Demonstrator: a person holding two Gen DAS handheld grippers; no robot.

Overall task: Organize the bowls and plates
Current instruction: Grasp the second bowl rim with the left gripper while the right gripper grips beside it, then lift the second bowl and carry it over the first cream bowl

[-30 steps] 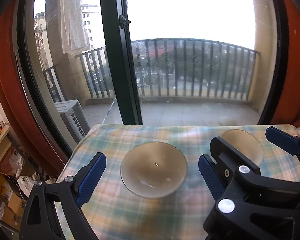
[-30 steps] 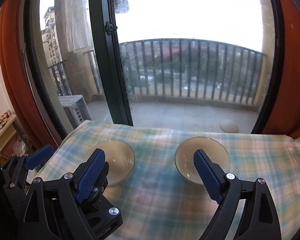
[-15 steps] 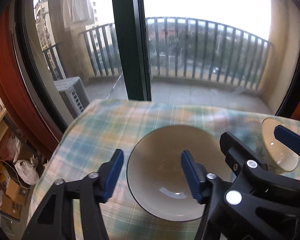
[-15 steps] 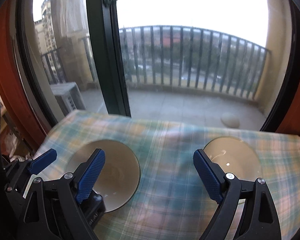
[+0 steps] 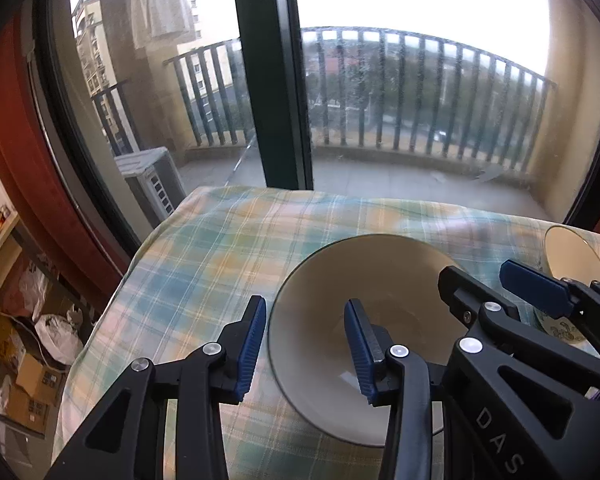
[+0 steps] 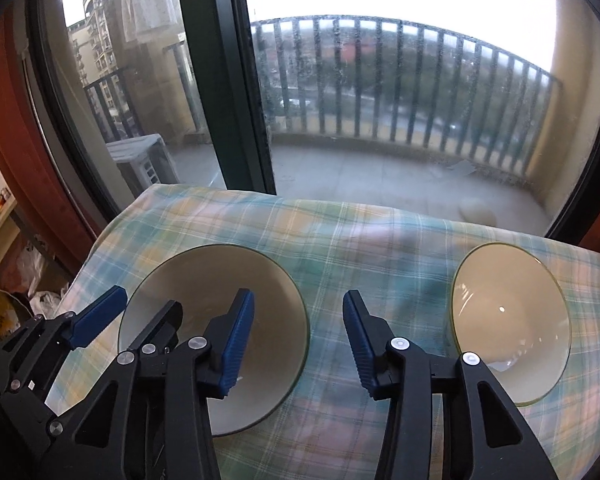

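Tabletop [image 6: 340,240]: plaid-covered, by the window; carries both bowls, well apart.
Left bowl [image 5: 380,280]: upright; near-left rim between the parted left tongs [image 5: 304,348], placed, it seems, for a rim pinch.
Right bowl [image 6: 512,320]: upright, ungripped.
Right tongs [image 6: 296,340]: released, over cloth between the bowls, holding nothing.

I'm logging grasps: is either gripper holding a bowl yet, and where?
Nothing is held. The left gripper straddles the larger bowl at its left rim, fingers apart; the right gripper is open over cloth.
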